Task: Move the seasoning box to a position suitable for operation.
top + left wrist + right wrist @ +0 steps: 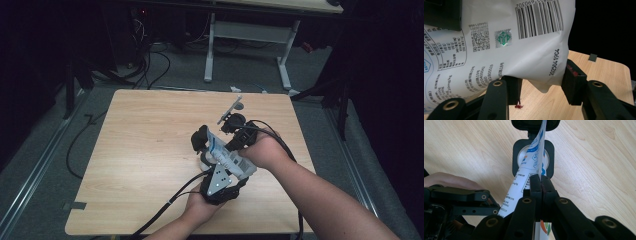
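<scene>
A white bag with blue print (223, 151) hangs tilted above the middle of the wooden table, held from two sides. My left gripper (225, 169) comes up from the near side. In the left gripper view the bag (524, 50), with its barcode and date stamp, bulges between the jaws of the left gripper (541, 85), whose pads press its lower end. My right gripper (236, 144) reaches in from the right. In the right gripper view the right gripper (541, 182) is shut on the flat edge of the bag (521, 182).
A black square holder with a white round opening (549, 147) stands on the table (140, 150) right under the bag. The left hand (446, 180) and its gripper's linkage sit beside it. Cables trail off the table's near edge. A white desk frame (245, 35) stands beyond.
</scene>
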